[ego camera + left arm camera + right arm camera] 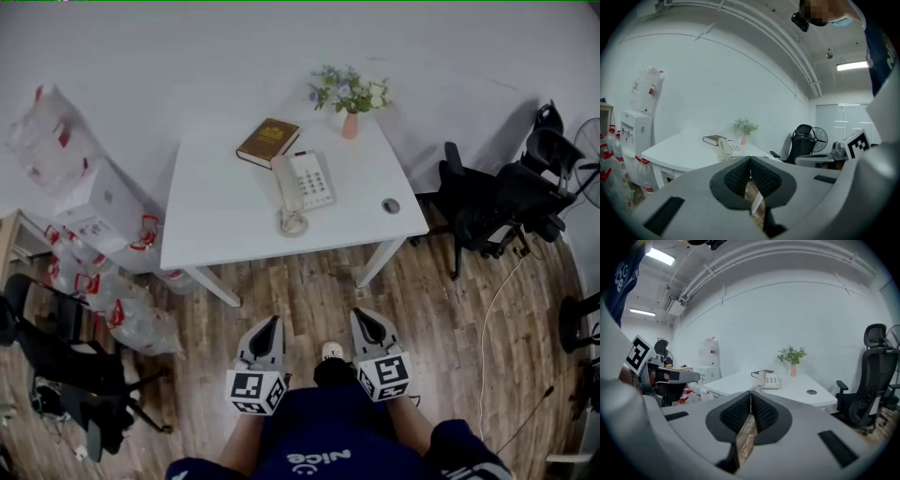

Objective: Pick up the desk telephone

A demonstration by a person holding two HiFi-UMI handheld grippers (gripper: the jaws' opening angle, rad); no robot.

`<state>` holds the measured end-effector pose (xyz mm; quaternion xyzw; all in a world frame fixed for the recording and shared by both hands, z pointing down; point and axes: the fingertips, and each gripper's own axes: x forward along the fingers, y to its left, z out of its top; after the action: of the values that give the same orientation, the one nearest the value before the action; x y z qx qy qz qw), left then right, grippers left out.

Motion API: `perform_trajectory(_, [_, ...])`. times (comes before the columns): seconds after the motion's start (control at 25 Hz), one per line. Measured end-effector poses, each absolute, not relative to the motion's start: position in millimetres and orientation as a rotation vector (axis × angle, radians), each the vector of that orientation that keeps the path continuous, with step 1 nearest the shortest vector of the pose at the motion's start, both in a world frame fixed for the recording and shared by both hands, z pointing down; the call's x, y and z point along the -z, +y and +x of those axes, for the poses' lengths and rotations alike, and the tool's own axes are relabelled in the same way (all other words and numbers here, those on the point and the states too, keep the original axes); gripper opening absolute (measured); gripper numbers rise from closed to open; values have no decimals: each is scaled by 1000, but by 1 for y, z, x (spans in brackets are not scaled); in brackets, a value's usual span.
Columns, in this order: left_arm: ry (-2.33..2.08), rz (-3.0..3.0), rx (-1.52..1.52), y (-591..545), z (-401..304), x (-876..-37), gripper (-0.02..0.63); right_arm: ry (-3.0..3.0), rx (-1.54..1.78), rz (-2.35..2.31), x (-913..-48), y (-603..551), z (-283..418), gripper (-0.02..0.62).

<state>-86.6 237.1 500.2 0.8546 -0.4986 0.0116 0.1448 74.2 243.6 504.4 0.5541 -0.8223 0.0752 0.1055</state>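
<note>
Your left gripper (272, 322) has its jaws pressed together on nothing, and your right gripper (362, 314) is the same. The desk telephone (306, 181) sits on the white table (211, 220), well apart from both.

White desk telephone (307, 181), white table (216, 225)

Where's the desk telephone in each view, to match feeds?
Head view: desk telephone upper centre, on the white table.
Left gripper view: desk telephone left of centre, just above the jaws.
Right gripper view: desk telephone right of centre, just above the jaws.
Shared landmark: pink flower vase to its right.
</note>
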Motion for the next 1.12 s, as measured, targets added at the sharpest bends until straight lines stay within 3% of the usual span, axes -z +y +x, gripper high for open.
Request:
perform_trajectory(0.72, [-1514, 2369, -36, 131, -8, -502, 17, -2547, -227, 1461, -504, 113, 134, 23])
perform_trajectory(1.12, [-1485, 2347, -75, 103, -5, -514, 17, -2526, -295, 1451, -517, 95, 133, 23])
